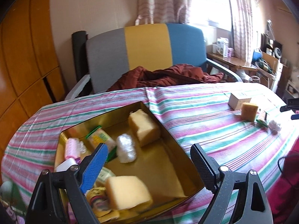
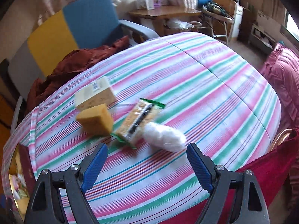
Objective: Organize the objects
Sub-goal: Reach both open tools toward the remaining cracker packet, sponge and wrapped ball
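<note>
A gold box sits on the striped tablecloth and holds two yellow sponges, a white plastic bundle, a green-edged packet, pink rollers and other small items. My left gripper is open and empty just above the box. My right gripper is open and empty, just short of a yellow sponge, a snack packet, a white plastic bundle and a small carton on the cloth.
A grey, yellow and blue chair with a rust-red cloth stands behind the table. A wooden desk with clutter is further back. A red cloth hangs at the table's right edge. The gold box edge shows at far left.
</note>
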The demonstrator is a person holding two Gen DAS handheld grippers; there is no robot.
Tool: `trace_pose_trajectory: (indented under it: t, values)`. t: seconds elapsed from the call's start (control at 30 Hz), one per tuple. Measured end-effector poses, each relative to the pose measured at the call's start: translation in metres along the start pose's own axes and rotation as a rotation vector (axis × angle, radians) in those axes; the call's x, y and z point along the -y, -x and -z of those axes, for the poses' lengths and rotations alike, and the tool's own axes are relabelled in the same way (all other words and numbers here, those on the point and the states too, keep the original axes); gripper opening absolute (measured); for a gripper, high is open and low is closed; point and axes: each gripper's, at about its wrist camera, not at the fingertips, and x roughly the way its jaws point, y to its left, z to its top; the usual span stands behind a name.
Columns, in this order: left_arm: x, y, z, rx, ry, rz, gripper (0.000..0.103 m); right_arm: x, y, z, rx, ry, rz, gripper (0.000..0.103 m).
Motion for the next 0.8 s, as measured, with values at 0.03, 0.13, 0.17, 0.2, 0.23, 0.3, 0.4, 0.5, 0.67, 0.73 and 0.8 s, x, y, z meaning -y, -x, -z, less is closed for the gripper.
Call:
trace_pose_trajectory:
  t: [0.03,0.13,0.17,0.2,0.23,0.3,0.4,0.5,0.67,0.73,0.8]
  values:
    - [0.003,-0.001,-0.001,-0.001,-0.006,0.006,0.090,0.003,-0.003,-0.003,-0.009,-0.012,-0.006,0.088]
    - [0.016,-0.007,-0.009,-0.006,-0.034,0.027,0.091,0.011,-0.014,-0.009,-0.048,-0.041,-0.018,0.088]
    - [0.019,-0.008,-0.011,-0.006,-0.041,0.032,0.091,0.013,-0.017,-0.011,-0.056,-0.051,-0.018,0.088]
    - [0.023,-0.010,-0.013,-0.006,-0.047,0.037,0.091,0.014,-0.019,-0.014,-0.060,-0.059,-0.023,0.088]
    - [0.027,-0.012,-0.016,-0.007,-0.053,0.042,0.092,0.014,-0.021,-0.017,-0.063,-0.065,-0.031,0.088]
    - [0.034,-0.019,-0.022,-0.018,-0.061,0.055,0.092,0.012,-0.028,-0.024,-0.069,-0.075,-0.058,0.088]
    - [0.046,-0.028,-0.029,-0.025,-0.075,0.067,0.092,0.006,-0.041,-0.037,-0.081,-0.073,-0.058,0.088]
    - [0.056,-0.034,-0.033,-0.031,-0.091,0.068,0.092,0.000,-0.061,-0.045,-0.113,-0.065,-0.064,0.088]
    - [0.070,-0.048,-0.035,-0.059,-0.109,0.080,0.092,-0.009,-0.099,-0.053,-0.175,-0.068,-0.073,0.085]
    - [0.076,-0.053,-0.036,-0.067,-0.121,0.086,0.092,-0.009,-0.111,-0.053,-0.203,-0.068,-0.078,0.083]
    - [0.086,-0.058,-0.038,-0.073,-0.130,0.097,0.092,-0.011,-0.121,-0.051,-0.232,-0.046,-0.069,0.078]
